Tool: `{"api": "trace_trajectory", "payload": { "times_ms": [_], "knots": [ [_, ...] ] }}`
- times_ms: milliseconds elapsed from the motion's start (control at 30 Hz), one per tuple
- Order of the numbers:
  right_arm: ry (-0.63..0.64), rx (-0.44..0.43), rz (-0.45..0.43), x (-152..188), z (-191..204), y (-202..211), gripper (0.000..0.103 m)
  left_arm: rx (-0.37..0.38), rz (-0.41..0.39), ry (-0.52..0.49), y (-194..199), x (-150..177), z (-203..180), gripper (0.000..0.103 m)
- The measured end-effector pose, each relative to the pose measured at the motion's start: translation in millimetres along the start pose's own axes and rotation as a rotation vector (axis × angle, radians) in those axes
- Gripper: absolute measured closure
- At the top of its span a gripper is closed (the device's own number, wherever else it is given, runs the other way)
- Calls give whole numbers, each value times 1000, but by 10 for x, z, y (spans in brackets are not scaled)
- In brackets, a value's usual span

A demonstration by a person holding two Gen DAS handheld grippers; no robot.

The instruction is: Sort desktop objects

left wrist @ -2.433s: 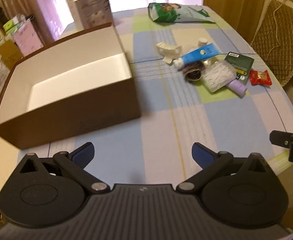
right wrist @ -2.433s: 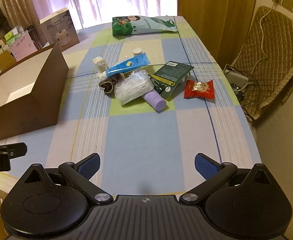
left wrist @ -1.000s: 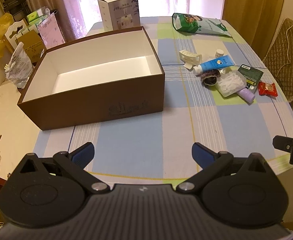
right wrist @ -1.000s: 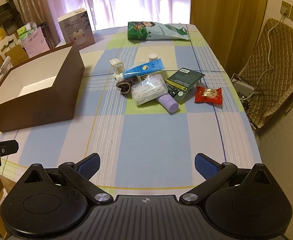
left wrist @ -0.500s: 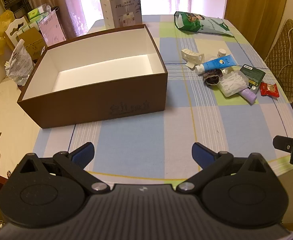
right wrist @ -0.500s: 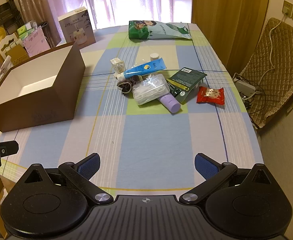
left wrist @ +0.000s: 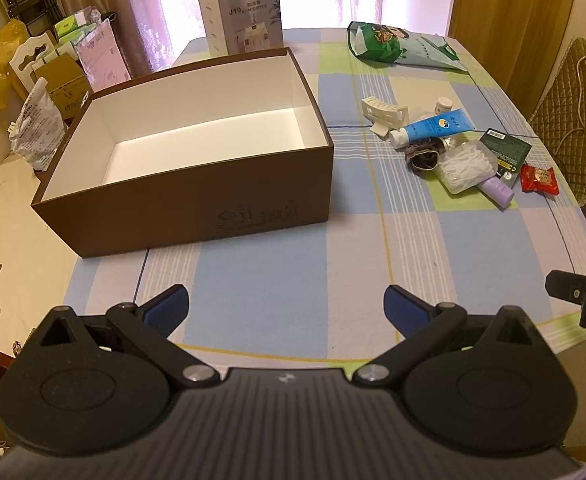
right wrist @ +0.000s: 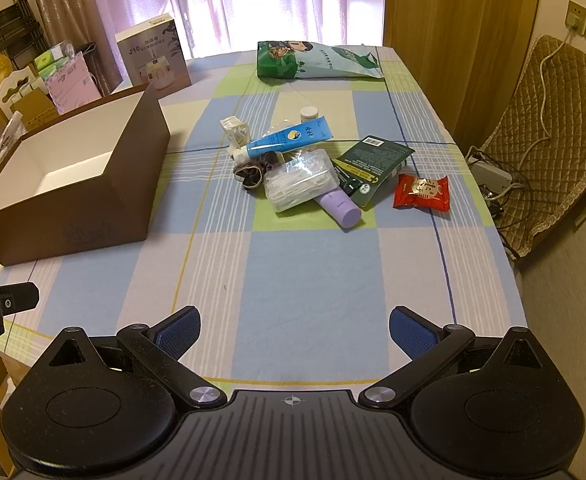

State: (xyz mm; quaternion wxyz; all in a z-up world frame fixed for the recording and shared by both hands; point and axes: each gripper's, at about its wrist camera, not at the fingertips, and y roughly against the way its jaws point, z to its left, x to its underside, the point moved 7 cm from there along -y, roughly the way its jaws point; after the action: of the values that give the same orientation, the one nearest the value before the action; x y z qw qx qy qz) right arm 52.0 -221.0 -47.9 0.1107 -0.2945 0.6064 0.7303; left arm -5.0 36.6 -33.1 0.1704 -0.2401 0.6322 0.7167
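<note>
On the checked cotton tablecloth [right wrist: 317, 280], a brown cardboard box with smooth white lining [left wrist: 197, 152] sits at left, open-topped. Right of it lies a jumble: ribbed white plastic clip [right wrist: 236, 131], glossy blue tube [right wrist: 289, 141], clear lidded tub of cotton swabs [right wrist: 299, 184], lilac cylinder bottle [right wrist: 341, 208], dark green foil pouch [right wrist: 373, 162], crinkly red sachet [right wrist: 423, 193]. Left gripper [left wrist: 287, 306] and right gripper [right wrist: 295, 332] hover with blue textured pads spread, empty.
</note>
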Motion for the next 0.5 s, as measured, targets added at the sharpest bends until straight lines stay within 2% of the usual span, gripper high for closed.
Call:
{"api": "trace_trajectory", "payload": {
  "times_ms": [500],
  "knots": [
    [-4,-5,12,-36,-68,-63,0,5,20,-9,-91,-33,-61,1]
  ]
}}
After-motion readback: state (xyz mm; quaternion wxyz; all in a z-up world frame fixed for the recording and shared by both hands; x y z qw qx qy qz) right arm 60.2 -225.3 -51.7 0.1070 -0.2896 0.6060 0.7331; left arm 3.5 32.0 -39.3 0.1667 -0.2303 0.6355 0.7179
